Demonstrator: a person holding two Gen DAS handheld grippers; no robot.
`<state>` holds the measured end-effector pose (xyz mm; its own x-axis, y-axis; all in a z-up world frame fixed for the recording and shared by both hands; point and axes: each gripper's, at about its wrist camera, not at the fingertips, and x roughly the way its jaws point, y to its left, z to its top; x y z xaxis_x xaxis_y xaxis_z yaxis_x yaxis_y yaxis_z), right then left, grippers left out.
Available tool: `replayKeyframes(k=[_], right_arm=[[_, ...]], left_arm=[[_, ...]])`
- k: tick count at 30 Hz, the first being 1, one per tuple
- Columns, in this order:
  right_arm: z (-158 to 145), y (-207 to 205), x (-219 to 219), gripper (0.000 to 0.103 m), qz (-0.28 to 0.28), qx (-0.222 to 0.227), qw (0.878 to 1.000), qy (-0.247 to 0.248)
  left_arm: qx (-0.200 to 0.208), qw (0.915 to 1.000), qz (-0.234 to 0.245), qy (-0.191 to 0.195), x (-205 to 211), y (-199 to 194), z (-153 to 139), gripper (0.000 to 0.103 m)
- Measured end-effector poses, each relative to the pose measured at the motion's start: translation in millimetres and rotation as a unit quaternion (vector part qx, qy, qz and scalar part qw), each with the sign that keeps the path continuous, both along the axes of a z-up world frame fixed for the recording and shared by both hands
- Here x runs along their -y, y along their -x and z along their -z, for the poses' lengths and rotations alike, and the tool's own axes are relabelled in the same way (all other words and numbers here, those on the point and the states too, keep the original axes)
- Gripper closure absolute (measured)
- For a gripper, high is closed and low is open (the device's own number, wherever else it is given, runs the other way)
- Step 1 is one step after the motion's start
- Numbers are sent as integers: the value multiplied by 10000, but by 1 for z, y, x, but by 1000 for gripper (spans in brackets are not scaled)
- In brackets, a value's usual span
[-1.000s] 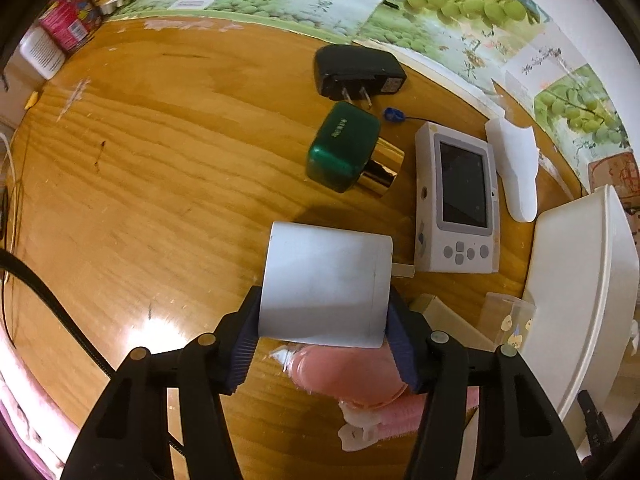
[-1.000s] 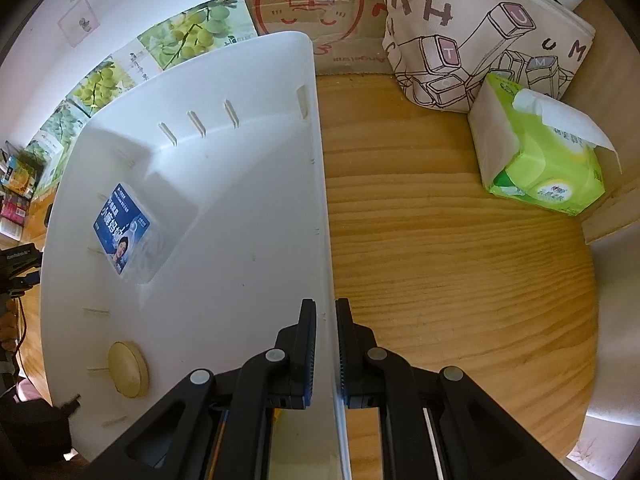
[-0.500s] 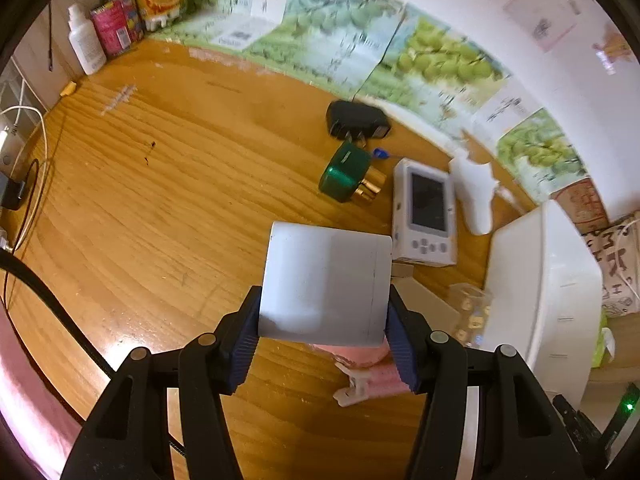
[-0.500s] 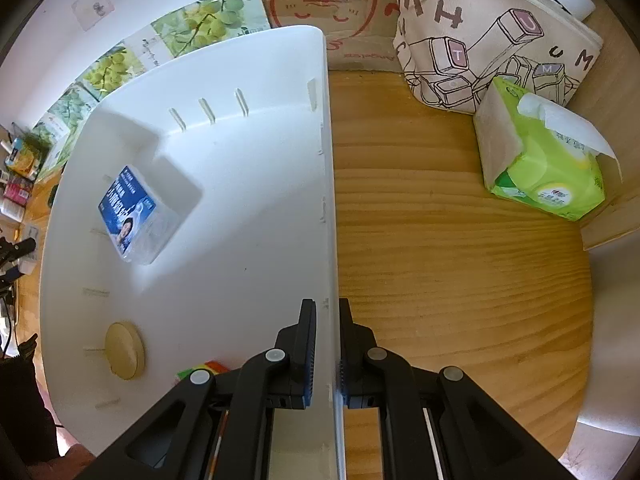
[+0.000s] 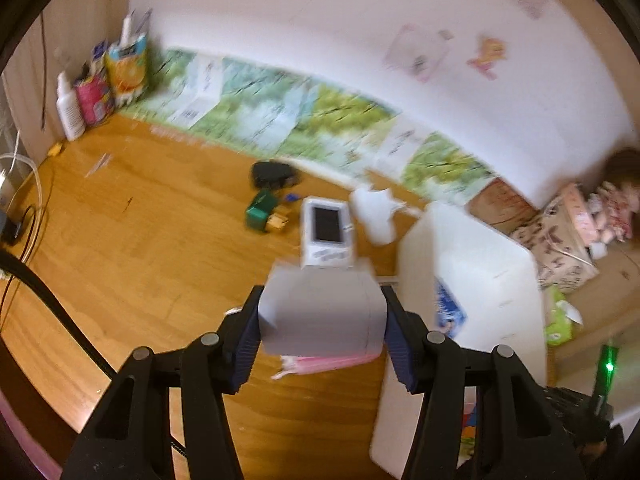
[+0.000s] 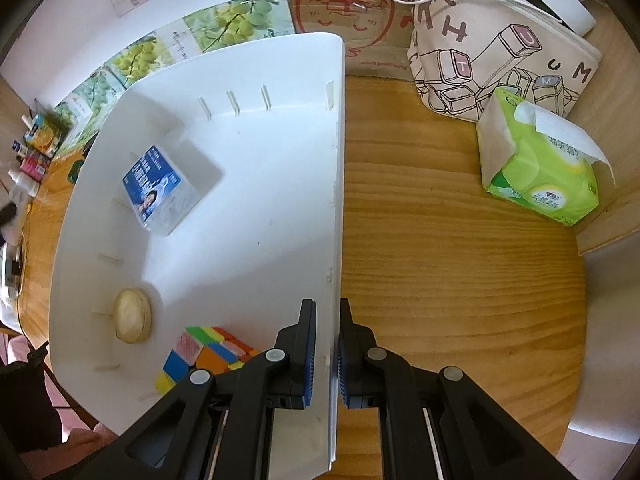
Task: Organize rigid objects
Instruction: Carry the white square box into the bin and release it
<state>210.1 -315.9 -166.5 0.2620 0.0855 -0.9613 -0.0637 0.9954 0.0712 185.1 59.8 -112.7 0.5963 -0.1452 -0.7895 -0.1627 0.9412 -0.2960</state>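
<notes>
My left gripper [image 5: 320, 320] holds a white box-shaped block [image 5: 320, 308] above the wooden table; its jaws are closing, with the pads pressed on the block's two sides. Beyond it lie a white handheld device with a screen [image 5: 326, 236], a green and gold block [image 5: 262, 214] and a black adapter [image 5: 272, 174]. The white bin [image 5: 492, 280] stands to the right. My right gripper [image 6: 328, 320] is shut on the bin's right wall [image 6: 338, 200]. Inside the bin are a blue-labelled box [image 6: 160, 188], a round wooden disc [image 6: 132, 314] and a colourful cube [image 6: 208, 356].
A green tissue pack [image 6: 540, 176] and a printed fabric bag [image 6: 500, 68] sit right of the bin. Bottles and cartons [image 5: 100, 92] crowd the far left corner, with cables [image 5: 20, 184] at the left edge. A pink item [image 5: 320, 362] lies under the held block.
My left gripper has risen and tipped up with the white block, so the table items look smaller and the bin has come into view. The right gripper keeps its grip; the cube now shows.
</notes>
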Motion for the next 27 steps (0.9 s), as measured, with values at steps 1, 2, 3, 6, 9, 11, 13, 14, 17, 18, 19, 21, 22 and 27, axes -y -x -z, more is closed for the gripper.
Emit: replayKeyframes(k=[1, 2, 3, 6, 9, 11, 13, 14, 17, 18, 19, 21, 22, 27], right_arm=[[0, 1, 0, 92, -27, 0, 10000, 0], [0, 2, 0, 92, -61, 0, 10000, -2], [0, 3, 0, 92, -92, -2, 10000, 1], [0, 3, -1, 92, -211, -4, 9998, 34], [0, 2, -2, 92, -312, -23, 9995, 64], [1, 1, -3, 92, -377, -39, 9992, 95], [1, 0, -4, 92, -434, -56, 9990, 133], [2, 0, -5, 92, -457, -60, 9988, 150], [2, 0, -6, 92, -529, -74, 9984, 206], [3, -1, -6, 92, -549, -78, 9982, 218], [3, -1, -6, 92, -566, -79, 9981, 227], [5, -1, -6, 92, -597, -79, 9979, 232], [5, -1, -6, 92, -601, -80, 9979, 227], [6, -1, -6, 92, -590, -89, 9980, 216]], left_arm=[[86, 10000, 41, 20, 4, 2, -1, 44], [275, 9995, 107, 87, 10, 7, -2, 45], [379, 9990, 158, 153, 14, 9, -2, 45], [516, 9976, 345, 322, 27, 13, -3, 45], [567, 9952, 636, 476, 45, 15, -3, 45], [555, 9942, 783, 490, 59, 16, -3, 45], [497, 9929, 939, 540, 72, 16, 0, 45], [466, 9922, 1009, 561, 77, 16, 1, 45], [394, 9891, 1332, 491, 98, 21, 4, 45], [375, 9883, 1408, 463, 104, 22, 5, 45], [332, 9869, 1512, 454, 110, 22, 7, 44], [267, 9848, 1656, 442, 120, 22, 10, 44], [204, 9825, 1806, 414, 128, 21, 12, 44], [121, 9724, 2329, 41, 155, 21, 12, 44]])
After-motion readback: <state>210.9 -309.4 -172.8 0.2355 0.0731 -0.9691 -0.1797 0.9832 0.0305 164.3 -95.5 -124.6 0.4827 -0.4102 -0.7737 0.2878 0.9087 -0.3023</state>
